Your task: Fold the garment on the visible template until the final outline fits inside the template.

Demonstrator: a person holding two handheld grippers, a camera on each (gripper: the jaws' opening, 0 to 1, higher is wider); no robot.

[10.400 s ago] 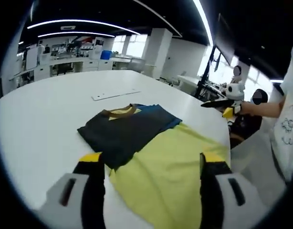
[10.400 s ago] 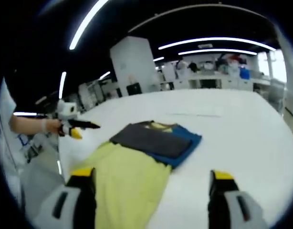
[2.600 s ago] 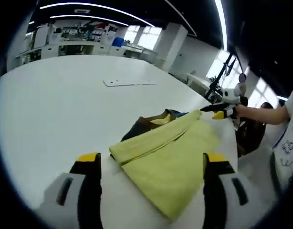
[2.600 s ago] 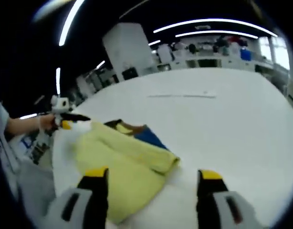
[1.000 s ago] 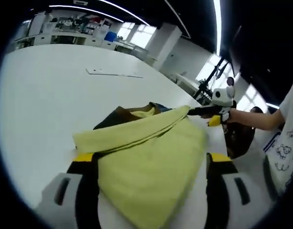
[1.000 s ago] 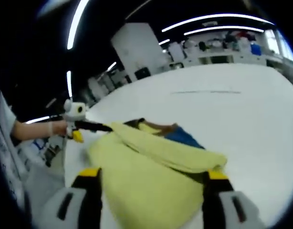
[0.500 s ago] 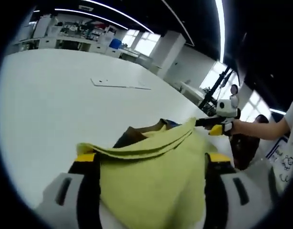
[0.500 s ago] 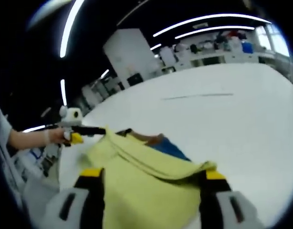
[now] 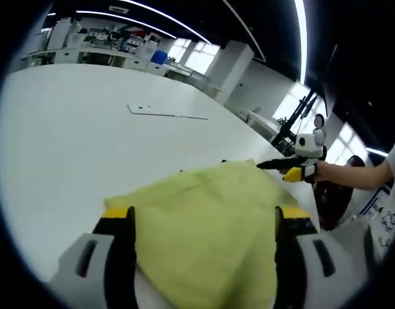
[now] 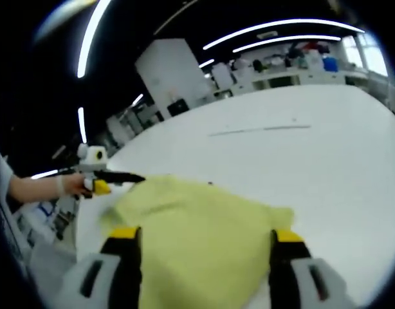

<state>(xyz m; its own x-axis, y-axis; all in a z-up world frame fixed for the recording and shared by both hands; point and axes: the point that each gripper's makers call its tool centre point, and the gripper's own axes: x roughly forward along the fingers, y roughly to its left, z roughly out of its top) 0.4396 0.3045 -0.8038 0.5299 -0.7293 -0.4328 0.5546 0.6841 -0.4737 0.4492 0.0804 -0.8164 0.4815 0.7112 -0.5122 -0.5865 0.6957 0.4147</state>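
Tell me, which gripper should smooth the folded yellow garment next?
Nearly a tie. Left, perhaps: the left gripper has its tip at the yellow garment's corner, and in the left gripper view the cloth spreads between its open jaws. The right gripper sits much the same.

Folded yellow garment [image 9: 204, 219] lies flat on the white table [image 9: 62, 129].

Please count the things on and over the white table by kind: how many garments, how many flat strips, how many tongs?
Yellow garment: 1
Flat white strip lying on the table: 1
Tongs: 2, left tongs and right tongs
Total: 4
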